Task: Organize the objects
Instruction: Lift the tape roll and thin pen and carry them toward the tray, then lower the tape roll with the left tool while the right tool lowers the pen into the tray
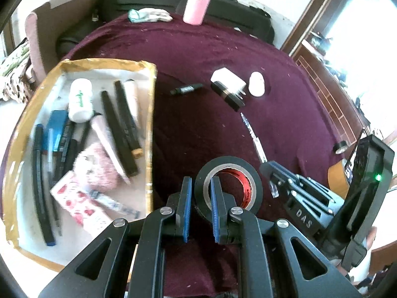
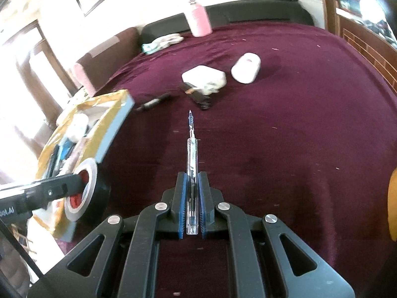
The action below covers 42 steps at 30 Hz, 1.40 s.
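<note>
Left tongs (image 1: pixel 201 191) clamped on the wall of a black tape roll (image 1: pixel 228 186), one finger outside, one inside the ring, roll held up just right of the cardboard tray (image 1: pixel 148 114). Right tongs (image 2: pixel 191 186) pinched tight on a clear ballpoint pen (image 2: pixel 192 159), tip pointing away over the maroon cloth (image 2: pixel 297 124). Further out on the cloth: white charger (image 2: pixel 204 77) lying on a black one (image 2: pixel 198 96), white bottle (image 2: pixel 245 68) on its side just beside, small dark marker (image 2: pixel 153 103) near the tray corner. Tray already packed with pens, a white bottle, pink fuzzy thing. Pink tumbler (image 2: pixel 198 21) standing way back.
</note>
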{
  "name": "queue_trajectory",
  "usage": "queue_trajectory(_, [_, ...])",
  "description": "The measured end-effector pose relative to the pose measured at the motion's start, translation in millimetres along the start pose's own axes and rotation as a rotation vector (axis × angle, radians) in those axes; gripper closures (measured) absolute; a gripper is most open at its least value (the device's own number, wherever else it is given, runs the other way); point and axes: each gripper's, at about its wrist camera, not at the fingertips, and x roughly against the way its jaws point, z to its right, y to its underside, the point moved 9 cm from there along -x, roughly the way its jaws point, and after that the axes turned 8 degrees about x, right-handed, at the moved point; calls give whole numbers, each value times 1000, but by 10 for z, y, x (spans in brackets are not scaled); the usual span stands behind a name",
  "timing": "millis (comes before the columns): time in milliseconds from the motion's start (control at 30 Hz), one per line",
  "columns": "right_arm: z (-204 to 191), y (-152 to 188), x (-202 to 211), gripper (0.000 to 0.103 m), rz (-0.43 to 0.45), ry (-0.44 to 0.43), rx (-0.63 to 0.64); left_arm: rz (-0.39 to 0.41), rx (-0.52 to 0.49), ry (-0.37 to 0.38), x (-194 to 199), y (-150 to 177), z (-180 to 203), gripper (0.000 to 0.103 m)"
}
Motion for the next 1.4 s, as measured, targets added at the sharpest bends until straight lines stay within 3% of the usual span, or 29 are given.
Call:
queue_trajectory(300, [-687,-171,0,96,12,-89,99,46,106,-12,325,-148,-537,91])
queue_trajectory(700, [-1387,-328,-167,96,-3,-203,193,124,220,-99,569,-290,-1298,91])
queue_trajectory(1400, [-1655,-480,-715,96,-74,-213,169,118,279,-197,268,-538,-1719,91])
